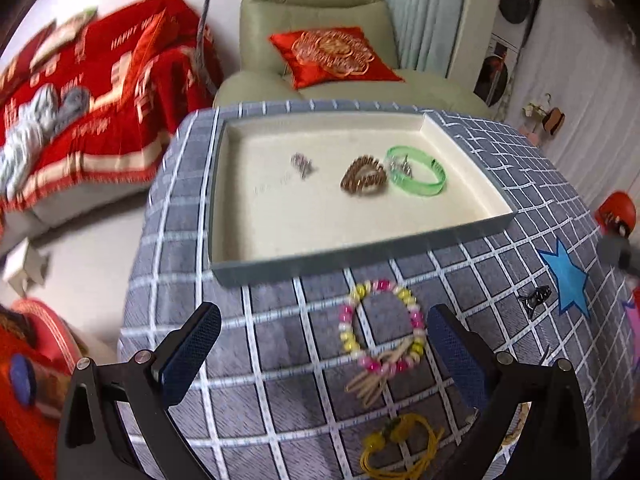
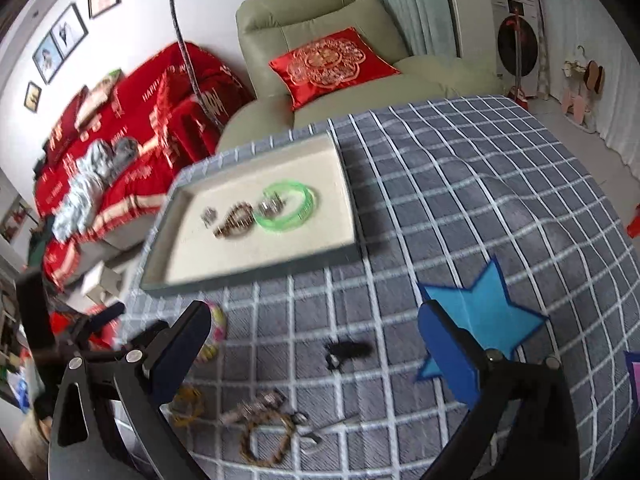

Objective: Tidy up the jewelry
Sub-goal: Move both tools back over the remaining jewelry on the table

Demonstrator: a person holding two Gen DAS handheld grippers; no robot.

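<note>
1. Both grippers hung over the checked table [image 1: 280,360] with jaws wide apart and nothing between them: the left gripper [image 1: 320,344] above a bead bracelet [image 1: 382,326], the right gripper [image 2: 316,344] above a small black piece [image 2: 346,352].

2. The tray [image 1: 360,248] sat at the table's far side. On its cream lining lay a green bangle [image 1: 416,174], a gold bracelet [image 1: 364,178] touching it, and a small silver piece [image 1: 303,165] a little apart.

3. The bead bracelet, pink, yellow and white, lay flat on the cloth just in front of the tray, its pale tassel [image 1: 372,380] trailing toward the camera. It looked light and limp: strung beads would likely sag and swing once lifted, and the smooth beads might slip. Pinching across one side of the loop, over the cord, seemed the safest hold; the tassel looked too loose to trust.

4. A yellow cord [image 1: 396,444] lay nearer the left gripper's base, also soft and light by its look.

5. The left wrist view showed the whole bead bracelet; in the right wrist view only a blurred edge of it peeked out behind the left finger.

6. The right wrist view alone showed a brown rope bracelet [image 2: 266,440] and a silvery clasp-like piece [image 2: 256,404] near the table's front edge, too blurred to name further. It also showed the blue star [image 2: 480,320] large; the left wrist view caught it at the edge.
</note>
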